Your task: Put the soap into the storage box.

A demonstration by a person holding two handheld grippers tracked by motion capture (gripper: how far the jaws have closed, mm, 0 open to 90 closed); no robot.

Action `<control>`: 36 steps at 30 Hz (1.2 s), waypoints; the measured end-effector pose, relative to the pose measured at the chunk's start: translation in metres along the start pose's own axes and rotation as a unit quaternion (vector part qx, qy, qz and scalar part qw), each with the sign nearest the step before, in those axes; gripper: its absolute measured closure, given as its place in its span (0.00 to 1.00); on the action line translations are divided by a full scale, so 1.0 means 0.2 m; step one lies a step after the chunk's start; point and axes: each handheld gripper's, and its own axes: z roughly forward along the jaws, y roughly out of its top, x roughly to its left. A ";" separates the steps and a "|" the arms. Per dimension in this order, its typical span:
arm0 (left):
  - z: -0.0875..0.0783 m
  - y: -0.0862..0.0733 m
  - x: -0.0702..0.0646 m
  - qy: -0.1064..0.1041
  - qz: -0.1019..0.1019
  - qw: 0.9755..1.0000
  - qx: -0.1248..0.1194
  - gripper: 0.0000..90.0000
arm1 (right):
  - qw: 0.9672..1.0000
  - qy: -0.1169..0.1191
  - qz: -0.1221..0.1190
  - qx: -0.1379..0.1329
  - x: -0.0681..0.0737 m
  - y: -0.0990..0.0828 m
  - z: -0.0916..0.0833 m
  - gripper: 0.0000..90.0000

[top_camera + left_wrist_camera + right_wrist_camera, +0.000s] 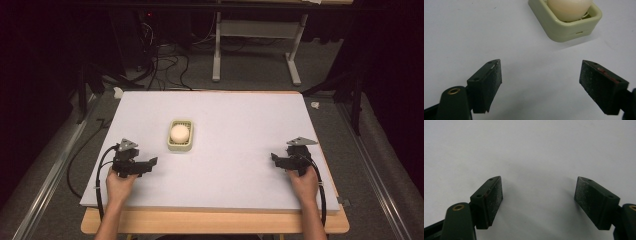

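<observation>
1. An egg (179, 133) sits in a pale green holder (170, 145) on the table (240, 150), left of its middle; in the left gripper view the egg (569, 8) rises cream and smooth above the holder's (556, 30) rounded rim, with thin wires just visible under it.
2. The holder stands flat on the white sheet; nothing touches it.
3. The left tool (150, 162) lies near the holder, toward the person and to the left; its jaws point roughly toward the holder's near corner; in its own view the left tool (540, 85) has its two black pads wide apart with bare table between them, and the holder lies ahead of the right pad.
4. The left hand (120, 184) grips that tool from behind; a grey plate (127, 144) sits on top and a black cable (102, 165) loops off to the left.
5. The right tool (274, 157) is well apart from the holder, near the table's right edge; its jaws point left; in its own view the right tool (539, 202) is spread wide over plain white surface, holding nothing.
6. The right hand (304, 182) holds it low on the table.
</observation>
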 end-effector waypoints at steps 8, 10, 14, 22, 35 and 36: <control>0.04 0.00 0.01 0.009 0.000 1.000 0.009 0.21 | 1.000 0.000 0.000 0.000 0.00 0.00 0.00 0.26; 0.05 0.00 0.01 0.010 0.001 1.000 0.010 0.21 | 1.000 0.000 0.000 0.000 0.00 0.00 0.00 0.26; 0.06 -0.01 0.01 0.016 0.004 1.000 0.012 0.21 | 1.000 0.000 0.000 0.000 0.00 0.00 0.00 0.26; 0.08 -0.01 0.03 0.018 -0.001 1.000 0.011 0.21 | 1.000 0.000 0.000 0.000 0.00 0.00 0.00 0.26; 0.13 -0.01 0.03 0.034 0.005 0.999 0.018 0.21 | 1.000 0.000 -0.001 0.001 0.00 0.00 0.00 0.26; 0.13 -0.01 0.03 0.034 0.005 0.999 0.018 0.21 | 1.000 0.000 -0.001 0.001 0.00 0.00 0.00 0.26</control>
